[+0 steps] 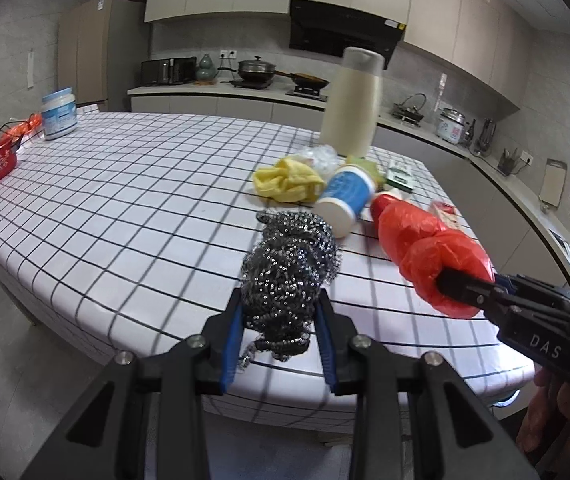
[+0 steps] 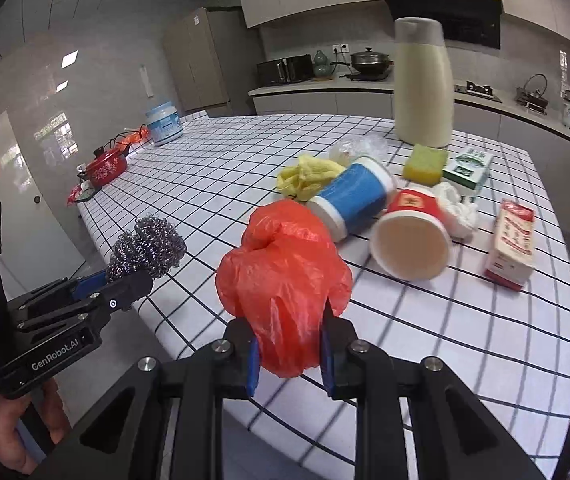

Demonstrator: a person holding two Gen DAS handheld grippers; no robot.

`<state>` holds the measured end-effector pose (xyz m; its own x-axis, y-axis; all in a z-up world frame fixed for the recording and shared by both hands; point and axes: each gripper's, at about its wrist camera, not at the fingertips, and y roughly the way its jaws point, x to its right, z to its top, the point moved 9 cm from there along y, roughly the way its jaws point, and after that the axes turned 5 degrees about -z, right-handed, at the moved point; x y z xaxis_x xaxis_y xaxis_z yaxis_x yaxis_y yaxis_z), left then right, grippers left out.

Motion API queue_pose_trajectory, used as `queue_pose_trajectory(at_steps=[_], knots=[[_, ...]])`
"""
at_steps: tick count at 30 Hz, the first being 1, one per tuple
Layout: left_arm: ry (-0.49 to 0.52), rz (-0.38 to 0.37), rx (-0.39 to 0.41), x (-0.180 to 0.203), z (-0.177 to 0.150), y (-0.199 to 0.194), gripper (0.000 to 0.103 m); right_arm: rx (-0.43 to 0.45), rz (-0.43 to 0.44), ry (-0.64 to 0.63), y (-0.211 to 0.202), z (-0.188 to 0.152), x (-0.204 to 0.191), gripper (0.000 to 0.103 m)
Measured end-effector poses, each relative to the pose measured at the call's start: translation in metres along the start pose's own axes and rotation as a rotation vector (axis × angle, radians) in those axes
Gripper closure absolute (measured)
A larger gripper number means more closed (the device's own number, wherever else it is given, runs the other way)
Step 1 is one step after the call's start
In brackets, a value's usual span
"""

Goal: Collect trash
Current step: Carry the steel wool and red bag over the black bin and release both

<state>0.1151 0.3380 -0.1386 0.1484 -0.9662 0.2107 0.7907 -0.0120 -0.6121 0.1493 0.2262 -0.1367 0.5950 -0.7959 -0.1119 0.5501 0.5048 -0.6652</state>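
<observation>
**Gripping trash in both hands above the table edge**

Clamping a steel wool scourer (image 1: pixel 285 276), the left gripper (image 1: pixel 281 312) has its blue pads pressed into the sides of the wiry ball, a loose tail hanging below. Scourer is off the cloth, held over the near edge of the table (image 1: pixel 125 184).

Right gripper (image 2: pixel 289 340) pinches a crumpled red plastic bag (image 2: pixel 285 280); bag bulges up and out past the pads, also clear of the tabletop.

Beyond the bag, on the checked cloth: a blue-and-white cup (image 2: pixel 353 196) on its side, touching a red paper cup (image 2: pixel 413 236), mouth toward the near edge. Crumpled white tissue (image 2: pixel 459 208) just behind the red cup. Yellow cloth (image 2: pixel 309 174) and clear plastic wrap (image 2: pixel 359 148) behind the blue cup. Green-yellow sponge (image 2: pixel 425 162) beside a green-white carton (image 2: pixel 469 168); red-white carton (image 2: pixel 511 244) stands apart at the right.

Tall cream jug (image 2: pixel 423 84) upright at the far side. Far left corner: a white-blue tub (image 2: pixel 163 123) and a red pot (image 2: pixel 105 166).
</observation>
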Motion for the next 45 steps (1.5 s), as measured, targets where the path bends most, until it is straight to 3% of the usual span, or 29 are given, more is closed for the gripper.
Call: queue_pose_trajectory(at_steps=[10,24,38,45], knots=[[0.078,-0.086,-0.007,0.09,-0.001,0.005,0.069,0.037,-0.082,0.074,-0.058,-0.016,0.08,0.078],[0.207,-0.238,-0.048,0.251,-0.022,0.021,0.068,0.057,-0.254,0.224,-0.148,-0.064,0.233,0.078],[0.284,-0.35,-0.123,0.387,-0.063,0.049,0.068,0.012,-0.377,0.326,-0.22,-0.141,0.368,0.078],[0.281,-0.353,-0.181,0.422,-0.094,0.075,0.068,-0.047,-0.395,0.344,-0.23,-0.181,0.417,0.078]])
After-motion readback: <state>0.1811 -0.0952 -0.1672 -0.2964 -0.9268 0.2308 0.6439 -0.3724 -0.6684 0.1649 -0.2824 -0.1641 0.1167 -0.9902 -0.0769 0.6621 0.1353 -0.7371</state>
